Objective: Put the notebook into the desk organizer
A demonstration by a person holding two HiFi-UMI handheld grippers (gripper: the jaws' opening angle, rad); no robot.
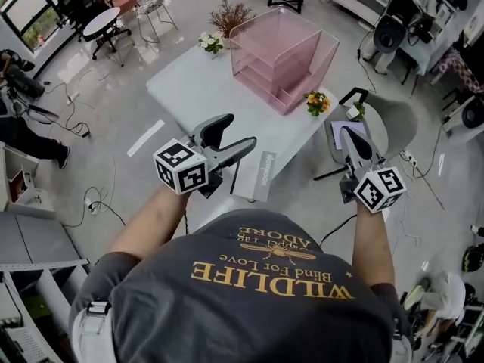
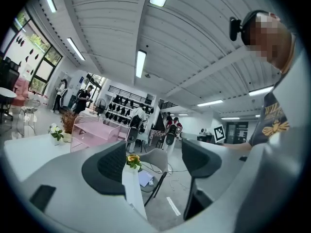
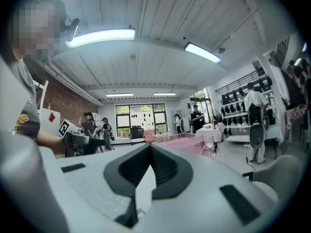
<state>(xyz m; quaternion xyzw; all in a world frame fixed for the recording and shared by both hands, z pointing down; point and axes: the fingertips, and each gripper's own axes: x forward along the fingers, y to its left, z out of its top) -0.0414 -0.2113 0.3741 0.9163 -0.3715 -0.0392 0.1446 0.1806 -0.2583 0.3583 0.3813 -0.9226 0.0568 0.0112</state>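
The pink clear desk organizer [image 1: 283,55] stands at the far right corner of the white table [image 1: 200,89]; it also shows in the left gripper view [image 2: 92,129] and the right gripper view [image 3: 181,142]. A pale thin notebook [image 1: 355,130] lies on the grey chair [image 1: 393,123] right of the table, also seen past the left jaws [image 2: 141,177]. My right gripper [image 1: 345,132] hangs over that chair, its jaws shut with nothing between them [image 3: 149,148]. My left gripper [image 1: 234,137] is open and empty at the table's near edge [image 2: 154,161].
Orange flowers [image 1: 318,102] sit at the table's right edge beside the organizer. White flowers [image 1: 209,42] and a dried plant [image 1: 231,15] stand at the far side. Cables run over the floor. People stand in the background [image 3: 92,125].
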